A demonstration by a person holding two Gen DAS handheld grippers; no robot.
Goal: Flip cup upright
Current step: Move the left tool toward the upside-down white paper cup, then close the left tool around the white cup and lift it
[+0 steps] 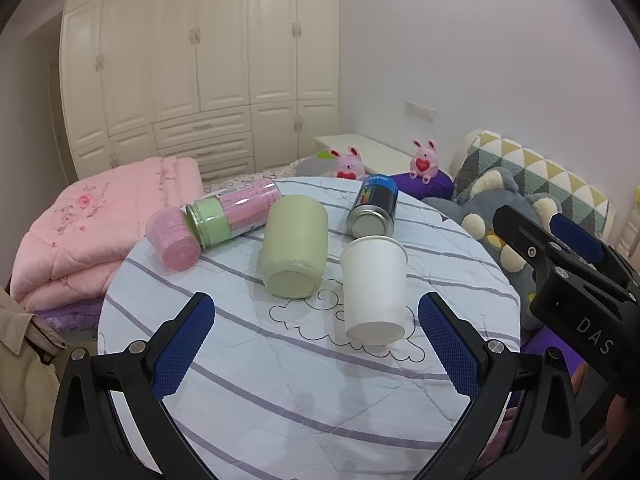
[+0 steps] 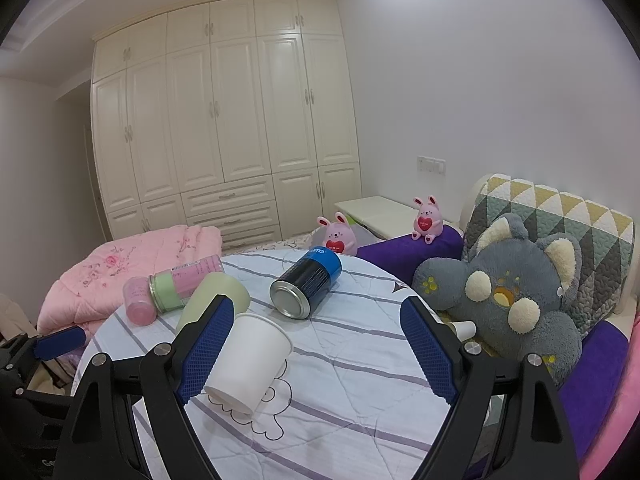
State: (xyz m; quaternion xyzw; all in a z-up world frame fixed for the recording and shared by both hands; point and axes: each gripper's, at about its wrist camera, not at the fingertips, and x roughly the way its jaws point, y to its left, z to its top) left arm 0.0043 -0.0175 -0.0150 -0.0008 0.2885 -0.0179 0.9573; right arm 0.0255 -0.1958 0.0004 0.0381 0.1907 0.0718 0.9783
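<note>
A white paper cup (image 1: 374,288) lies on its side on the round table (image 1: 280,380), its base toward me and its mouth away. It also shows in the right wrist view (image 2: 248,364), just beside the left finger. My left gripper (image 1: 316,344) is open and empty, hovering short of the cup. My right gripper (image 2: 316,344) is open and empty; it also shows in the left wrist view (image 1: 560,236) at the table's right edge.
A pale green cup (image 1: 292,246), a small pink cup (image 1: 173,238), a pink and green jar (image 1: 236,214) and a blue can (image 1: 374,206) lie on their sides farther back. A pink quilt (image 1: 92,224) lies left, plush toys (image 2: 516,296) right.
</note>
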